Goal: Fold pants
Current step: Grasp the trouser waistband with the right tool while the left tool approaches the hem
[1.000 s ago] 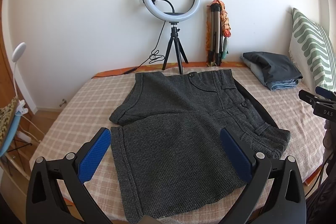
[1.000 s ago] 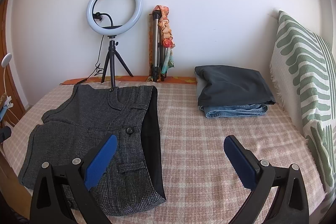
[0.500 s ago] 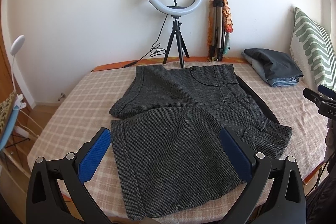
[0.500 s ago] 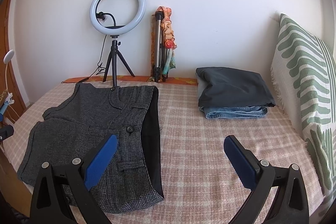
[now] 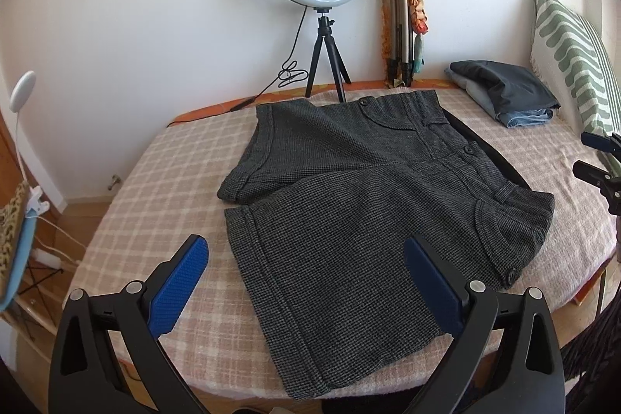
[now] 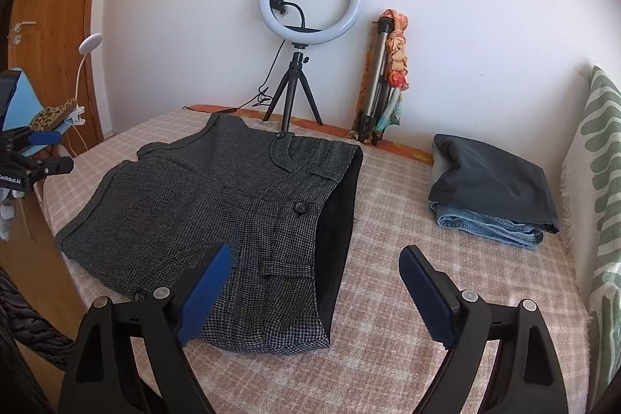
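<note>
Dark grey checked shorts (image 5: 349, 204) lie flat on the checked bed cover (image 5: 163, 189), legs toward the left, waistband with a black lining toward the right (image 6: 233, 204). My left gripper (image 5: 306, 278) is open and empty, held above the near leg hem. My right gripper (image 6: 314, 286) is open and empty, above the near waistband corner. The right gripper's tips show at the right edge of the left wrist view (image 5: 597, 165). The left gripper shows at the left edge of the right wrist view (image 6: 27, 161).
A stack of folded dark trousers and jeans (image 6: 493, 185) lies at the back right of the bed. A green-striped pillow (image 6: 601, 204) stands on the right. A ring light on a tripod (image 6: 310, 26) and a folded tripod (image 6: 384, 76) stand by the wall. A wooden door (image 6: 50, 37) is on the left.
Both grippers have pulled back and risen from the shorts. The right gripper has turned left, so the door and more of the shorts show. Both stay open.
</note>
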The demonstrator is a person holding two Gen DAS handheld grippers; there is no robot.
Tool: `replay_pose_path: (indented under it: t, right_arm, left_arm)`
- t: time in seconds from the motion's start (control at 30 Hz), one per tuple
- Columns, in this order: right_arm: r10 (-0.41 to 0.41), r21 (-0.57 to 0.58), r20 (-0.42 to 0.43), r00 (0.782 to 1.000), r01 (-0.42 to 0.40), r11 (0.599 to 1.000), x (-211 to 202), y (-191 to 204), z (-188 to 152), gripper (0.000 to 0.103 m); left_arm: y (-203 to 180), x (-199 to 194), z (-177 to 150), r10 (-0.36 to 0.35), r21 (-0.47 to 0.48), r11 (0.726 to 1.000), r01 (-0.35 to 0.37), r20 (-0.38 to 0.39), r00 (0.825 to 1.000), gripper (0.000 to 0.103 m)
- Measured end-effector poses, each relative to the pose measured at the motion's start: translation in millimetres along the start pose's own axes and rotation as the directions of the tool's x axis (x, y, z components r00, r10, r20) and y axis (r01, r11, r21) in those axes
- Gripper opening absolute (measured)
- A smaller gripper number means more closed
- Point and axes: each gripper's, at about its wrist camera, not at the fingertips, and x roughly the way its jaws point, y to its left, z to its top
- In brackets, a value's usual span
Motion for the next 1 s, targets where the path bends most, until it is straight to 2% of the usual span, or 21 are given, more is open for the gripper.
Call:
replay_pose_path:
  t: [0.13, 0.23, 0.3, 0.43, 0.5, 0.7, 0.87, 1.0]
  right_arm:
    - [0.072, -0.138, -0.046, 0.996, -0.077, 0.987, 4, 21, -11, 0.078]
    - [0.104, -0.187, -0.114, 0.988, -0.124, 0.974, 12, 32, -23, 0.066]
    - [0.112, -0.216, -0.158, 0.981, -0.145, 0.966, 19, 39, -31, 0.059]
    - [0.121, -0.275, -0.206, 0.971, -0.177, 0.945, 25, 52, -43, 0.059]
    - [0.116, -0.307, -0.222, 0.968, -0.183, 0.934, 28, 58, -48, 0.059]
    - [0.057, -0.395, -0.258, 0.965, -0.159, 0.905, 38, 71, -60, 0.059]
    - [0.011, -0.431, -0.257, 0.966, -0.125, 0.894, 45, 73, -62, 0.059]
    - [-0.022, -0.481, -0.254, 0.967, -0.107, 0.87, 50, 76, -65, 0.058]
  left_arm:
    - [11, -2, -7, -0.036, 0.041, 0.998, 0.039, -0.061, 0.998, 0.086]
    - [12, -3, -17, -0.066, 0.069, 0.995, 0.074, -0.109, 0.992, 0.077]
    - [11, -2, -24, -0.08, 0.091, 0.991, 0.093, -0.137, 0.987, 0.068]
    - [10, 2, -37, -0.126, 0.088, 0.986, 0.145, -0.192, 0.973, 0.058]
    - [9, 7, -42, -0.16, 0.066, 0.982, 0.178, -0.22, 0.962, 0.05]
    - [4, 14, -47, -0.217, 0.033, 0.972, 0.233, -0.255, 0.942, 0.048]
    - [-6, 17, -51, -0.224, 0.067, 0.966, 0.251, -0.275, 0.935, 0.048]
    - [-12, 21, -55, -0.224, 0.094, 0.961, 0.26, -0.283, 0.932, 0.048]
